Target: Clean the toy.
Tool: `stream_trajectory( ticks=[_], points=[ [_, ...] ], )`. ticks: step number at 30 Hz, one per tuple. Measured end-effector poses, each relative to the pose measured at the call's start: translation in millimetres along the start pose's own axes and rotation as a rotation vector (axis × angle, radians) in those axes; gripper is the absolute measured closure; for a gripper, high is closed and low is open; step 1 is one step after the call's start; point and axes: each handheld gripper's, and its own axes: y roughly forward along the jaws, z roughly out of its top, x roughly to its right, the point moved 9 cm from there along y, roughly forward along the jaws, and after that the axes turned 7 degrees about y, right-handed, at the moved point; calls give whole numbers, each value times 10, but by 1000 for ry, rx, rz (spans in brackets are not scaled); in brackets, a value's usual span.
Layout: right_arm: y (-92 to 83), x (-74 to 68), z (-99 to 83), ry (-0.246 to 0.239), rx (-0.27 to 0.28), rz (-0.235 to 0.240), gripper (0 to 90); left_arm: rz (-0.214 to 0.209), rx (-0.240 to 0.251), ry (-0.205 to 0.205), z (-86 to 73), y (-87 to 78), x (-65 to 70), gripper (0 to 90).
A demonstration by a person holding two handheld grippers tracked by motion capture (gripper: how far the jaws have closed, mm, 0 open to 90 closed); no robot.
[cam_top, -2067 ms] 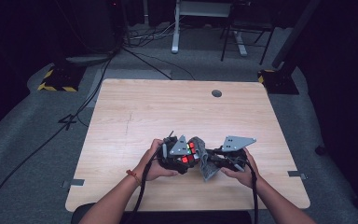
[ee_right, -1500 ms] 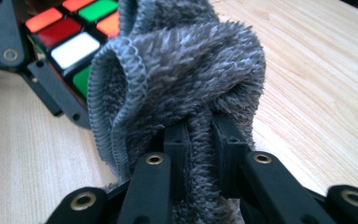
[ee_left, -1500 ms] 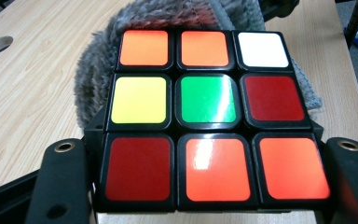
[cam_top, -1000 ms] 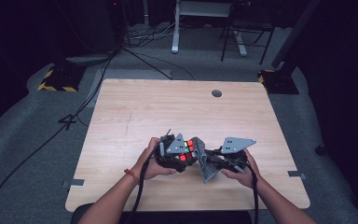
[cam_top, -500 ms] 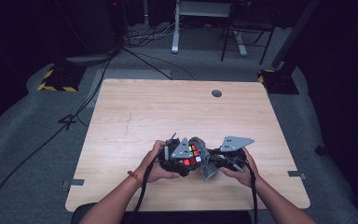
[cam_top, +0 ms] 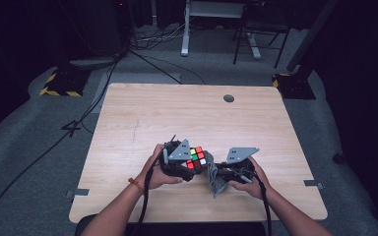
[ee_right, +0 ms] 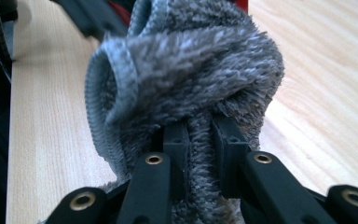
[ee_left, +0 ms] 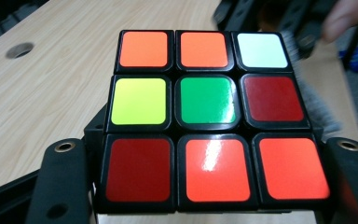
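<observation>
A Rubik's cube (cam_top: 196, 158) is clamped in my left gripper (cam_top: 187, 162) above the near middle of the wooden table (cam_top: 187, 118). In the left gripper view the cube (ee_left: 209, 119) shows a face of orange, white, yellow, green and red tiles, and the black jaws press on its two sides. My right gripper (cam_top: 216, 177) is shut on a bunched grey cloth (cam_top: 215, 181), which hangs against the cube's right side. Up close, the fluffy cloth (ee_right: 186, 79) is pinched between the two black jaws. Part of the cloth (ee_left: 314, 100) shows blurred beside the cube.
A round cable hole (cam_top: 229, 98) lies in the far part of the tabletop. Cables (cam_top: 142, 201) trail from both grippers toward the person. Beyond the table stand a desk frame (cam_top: 184, 29) and yellow-black striped bases (cam_top: 59, 83) on the grey floor.
The cube and the cloth-holding gripper have shifted slightly toward the near edge. The cloth has come closer against the cube's right side. Both grips are unchanged.
</observation>
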Motion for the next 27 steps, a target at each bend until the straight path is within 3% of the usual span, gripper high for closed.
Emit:
stream_trajectory(
  ticks=[6, 9, 11, 14, 18, 22, 27],
  points=[
    [-2, 24, 14, 12, 9, -1, 777, -59, -3, 29, 26, 77, 131, 332],
    [0, 46, 0, 16, 3, -7, 778, -64, -33, 54, 16, 126, 174, 333],
    [-21, 65, 10, 5, 5, -21, 778, -72, -27, 42, 5, 131, 166, 333],
    [-62, 88, 27, 9, 19, -35, 778, -67, -49, 35, -48, 147, 151, 333],
    [-124, 85, 85, 22, 59, -16, 779, -51, -134, 55, -180, 248, 165, 333],
    [-137, 43, 94, 2, 63, -19, 779, -59, -122, 47, -168, 274, 165, 332],
    [-168, 29, 132, -5, 86, -32, 781, -32, -147, 30, -196, 323, 135, 330]
  ],
)
